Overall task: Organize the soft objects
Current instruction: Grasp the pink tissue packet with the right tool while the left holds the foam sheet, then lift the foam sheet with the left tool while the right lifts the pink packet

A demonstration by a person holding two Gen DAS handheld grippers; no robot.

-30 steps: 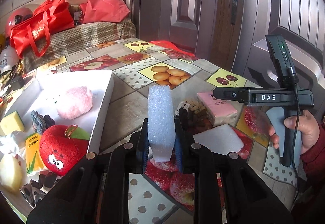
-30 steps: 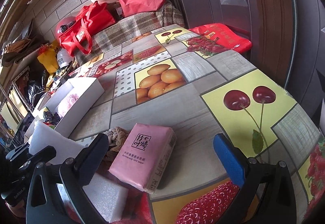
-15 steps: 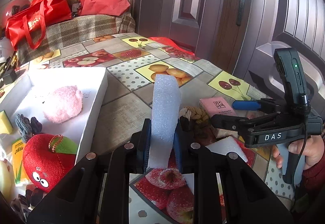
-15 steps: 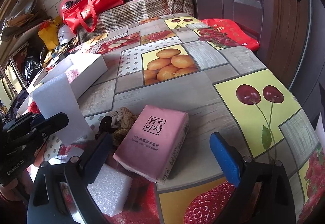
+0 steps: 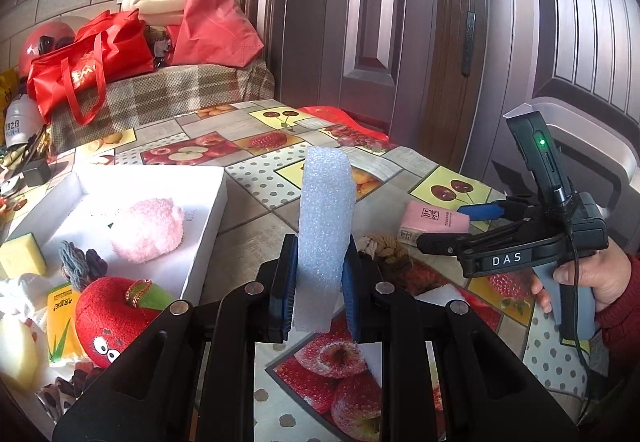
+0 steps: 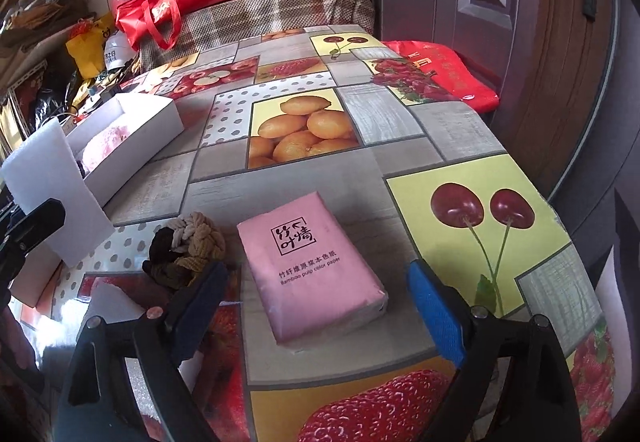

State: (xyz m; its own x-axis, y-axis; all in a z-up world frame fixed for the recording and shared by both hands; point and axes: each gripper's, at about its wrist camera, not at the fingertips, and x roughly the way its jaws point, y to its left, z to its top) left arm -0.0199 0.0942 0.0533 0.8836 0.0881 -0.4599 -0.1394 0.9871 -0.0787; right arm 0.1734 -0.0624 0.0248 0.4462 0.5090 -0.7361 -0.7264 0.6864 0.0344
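My left gripper (image 5: 318, 270) is shut on a tall white foam block (image 5: 326, 209), held upright above the fruit-patterned table; the same block (image 6: 52, 181) shows at the left of the right wrist view. A pink tissue pack (image 6: 316, 266) lies flat on the table between the fingers of my right gripper (image 6: 316, 282). Its jaws are closing, and the pads still stand clear of the pack's sides. From the left wrist view the right gripper (image 5: 450, 226) hangs over the pack (image 5: 432, 219). The white box (image 5: 200, 242) to the left holds a pink fluffy ball (image 5: 146, 230) and a red apple plush (image 5: 112, 318).
Braided hair ties (image 6: 188, 246) lie just left of the pack, beside the right gripper's left finger. A second white foam piece (image 6: 116, 306) lies nearer. A red bag (image 6: 440, 69) rests at the table's far right edge by the door. A hand (image 5: 592, 278) grips the right handle.
The right gripper has rolled and tipped down over the tissue pack, which now sits centred between its fingers, and its jaws have narrowed a little. The left gripper keeps its hold on the foam.
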